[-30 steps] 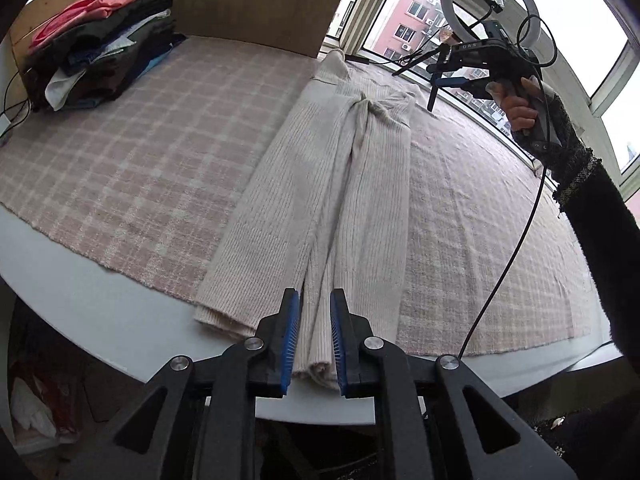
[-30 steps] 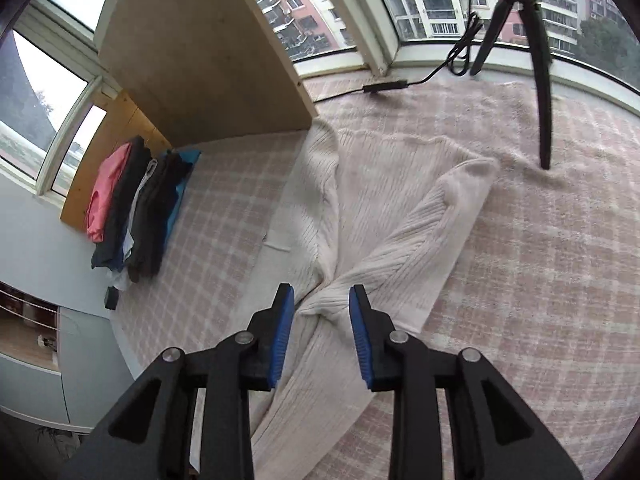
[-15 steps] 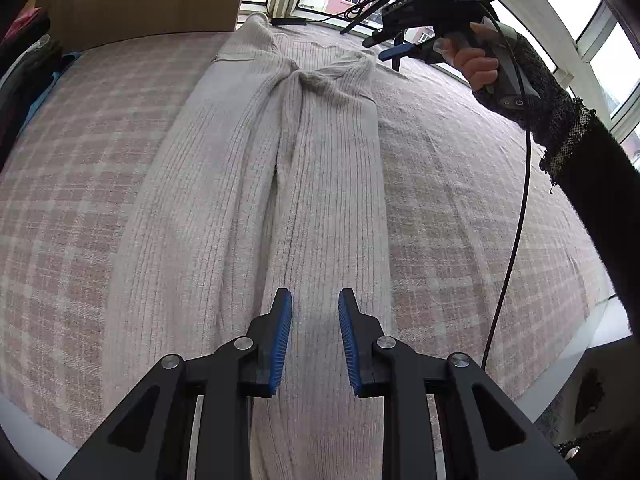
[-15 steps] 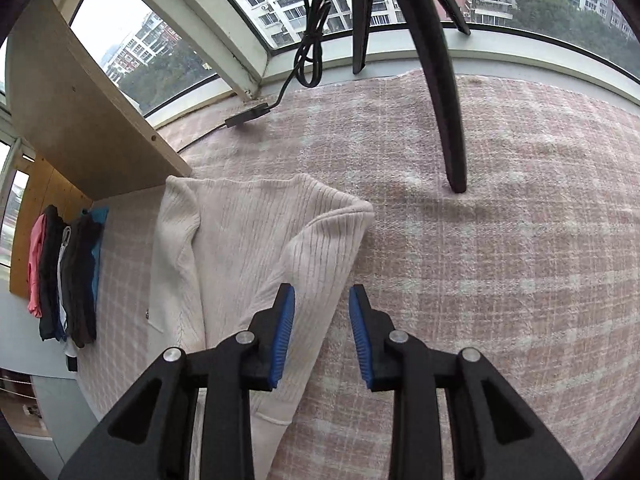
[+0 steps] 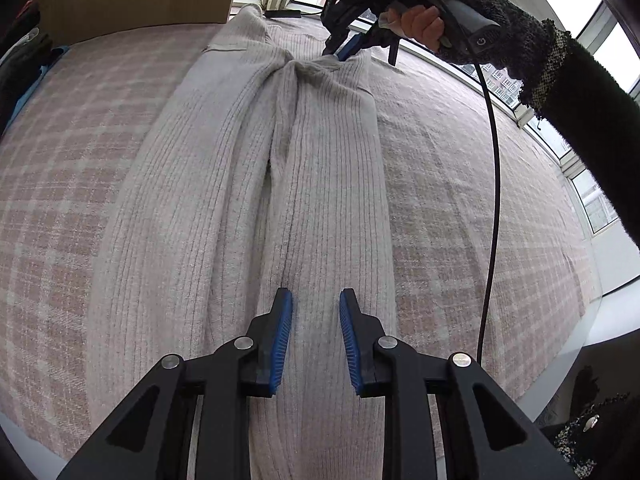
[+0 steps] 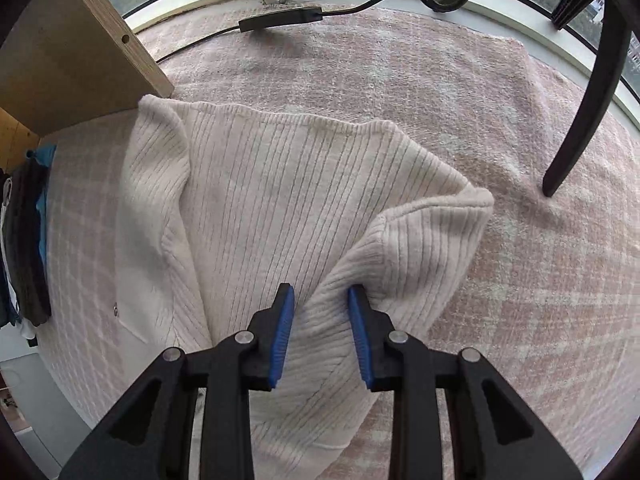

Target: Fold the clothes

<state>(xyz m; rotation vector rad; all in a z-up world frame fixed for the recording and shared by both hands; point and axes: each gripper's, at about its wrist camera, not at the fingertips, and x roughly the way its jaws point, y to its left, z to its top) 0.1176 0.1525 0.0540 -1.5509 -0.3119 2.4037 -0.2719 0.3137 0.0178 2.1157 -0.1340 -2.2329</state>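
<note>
A cream ribbed knit garment [image 5: 320, 152] lies lengthwise on the pink plaid cloth [image 5: 80, 140], folded into a long strip with both sides turned inward. My left gripper [image 5: 315, 312] is open and hovers low over the garment's right fold near its lower half, holding nothing. My right gripper [image 6: 320, 304] is open at the garment's far end [image 6: 280, 184], its fingers astride a raised fold of the knit; it also shows in the left wrist view [image 5: 348, 46], held by a hand.
A wooden board [image 6: 80, 60] stands at the far left edge. A stack of folded clothes [image 6: 24, 240] lies left. A black tripod leg [image 6: 592, 92] and a cable with an inline box [image 6: 280, 20] sit by the window. A black cable [image 5: 494, 200] hangs from the right gripper.
My left gripper moved forward from the garment's near hem over its body. My right gripper moved toward the far end, then came down onto the fold by the right shoulder.
</note>
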